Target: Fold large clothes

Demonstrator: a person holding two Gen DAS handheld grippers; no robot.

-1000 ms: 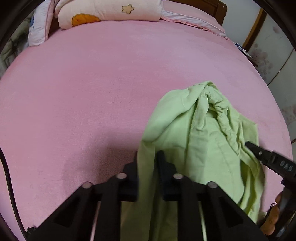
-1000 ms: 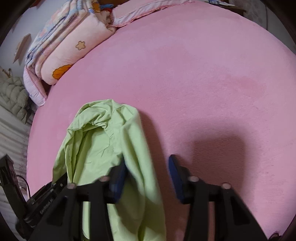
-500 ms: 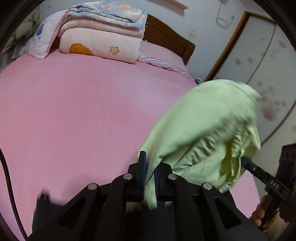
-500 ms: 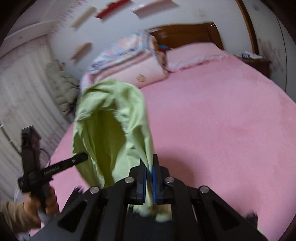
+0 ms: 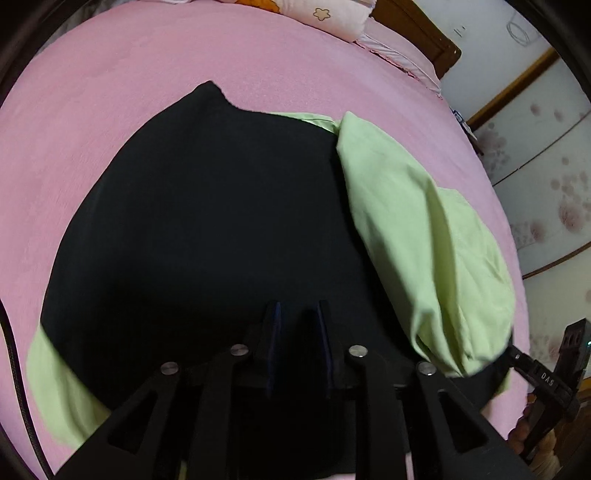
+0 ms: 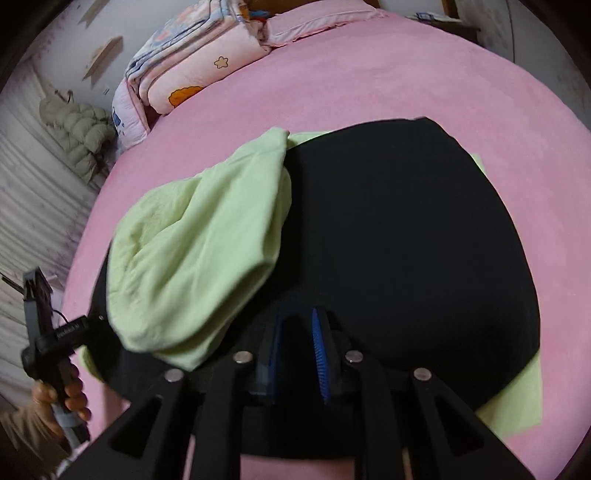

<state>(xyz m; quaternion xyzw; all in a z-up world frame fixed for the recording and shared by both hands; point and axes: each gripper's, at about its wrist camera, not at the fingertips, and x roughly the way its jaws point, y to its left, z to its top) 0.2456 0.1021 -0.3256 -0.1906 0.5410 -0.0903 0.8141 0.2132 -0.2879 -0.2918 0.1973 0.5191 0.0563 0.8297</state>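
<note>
A light green garment [image 5: 424, 229] lies as a loose bundle on the right part of a spread black garment [image 5: 203, 221]. In the right wrist view the green bundle [image 6: 199, 251] sits on the left of the black garment [image 6: 399, 229]. A flat green layer [image 6: 517, 402] pokes out from under the black cloth. My left gripper [image 5: 299, 306] hovers over the black cloth, its jaws opening with nothing between them. My right gripper [image 6: 297, 317] is likewise opening and empty. Each gripper shows in the other's view, at the bundle's near edge [image 5: 532, 369] [image 6: 74, 326].
The pink bed [image 5: 110, 74] spreads all around the clothes. Folded quilts [image 6: 192, 66] and a pillow lie at its head by a wooden headboard [image 5: 417, 33]. A grey padded jacket [image 6: 77, 129] and a curtain are off the bed's left side. Flowered doors [image 5: 546, 177] stand at the right.
Both grippers were shut on the green garment, lifting and swinging it across the bed. Now it lies dropped on a black garment and both pairs of jaws stand apart.
</note>
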